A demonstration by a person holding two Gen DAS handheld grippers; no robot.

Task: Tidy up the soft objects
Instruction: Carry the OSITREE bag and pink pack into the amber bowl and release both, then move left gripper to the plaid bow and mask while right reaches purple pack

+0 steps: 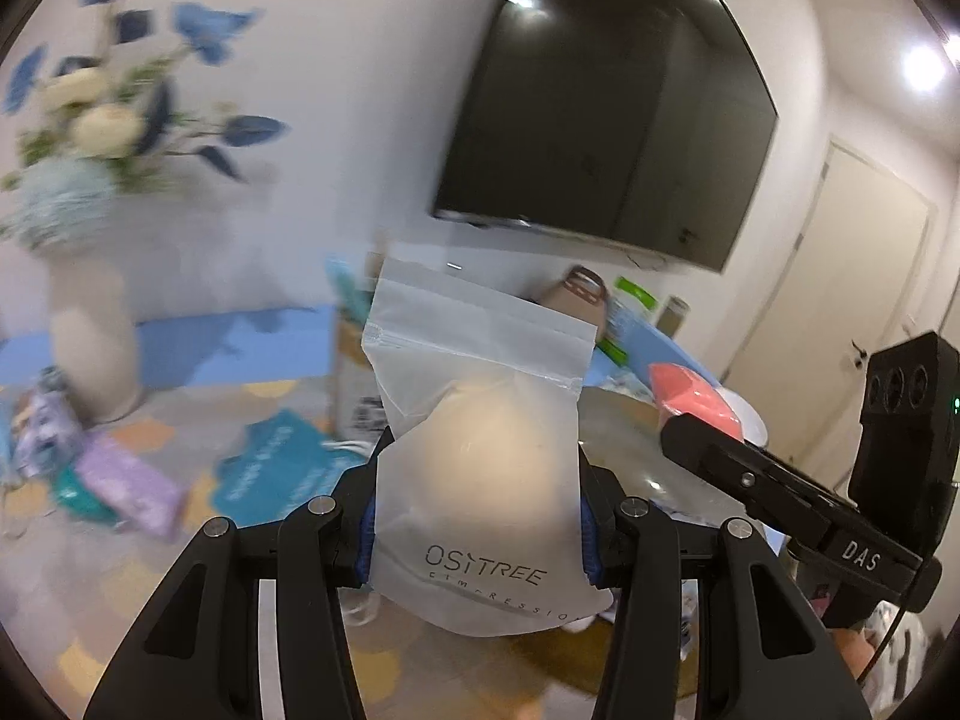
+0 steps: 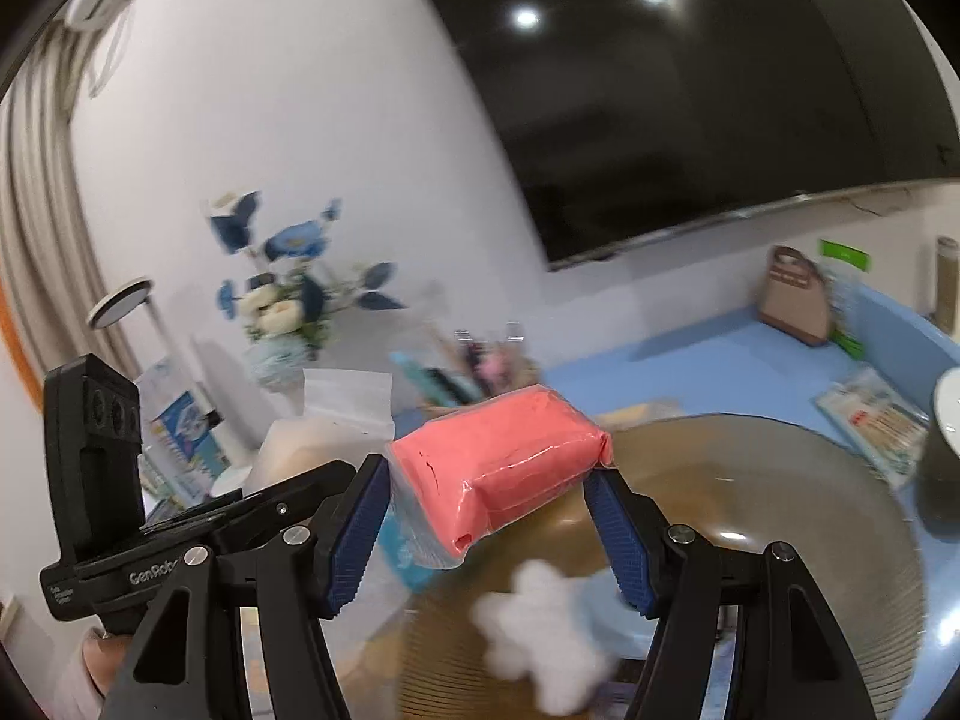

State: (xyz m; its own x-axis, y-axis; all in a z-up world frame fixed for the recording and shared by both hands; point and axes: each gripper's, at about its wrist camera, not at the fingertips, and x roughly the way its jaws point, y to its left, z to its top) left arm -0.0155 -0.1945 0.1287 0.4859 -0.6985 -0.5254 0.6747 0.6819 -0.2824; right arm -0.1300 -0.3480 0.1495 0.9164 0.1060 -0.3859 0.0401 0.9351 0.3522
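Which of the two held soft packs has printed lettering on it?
The frosted zip bag in the left tool, marked OSITREE; the pink wrapped block in the right tool shows none.

Both grippers are showing black linkage arms with silver screws; the left gripper [image 1: 480,528] and right gripper [image 2: 489,516] are wearing blue ribbed pads [image 2: 354,534].

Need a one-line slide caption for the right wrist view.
Right gripper clamps a plastic-wrapped pink foam block above a round glass table, a fluffy white star-shaped toy below.
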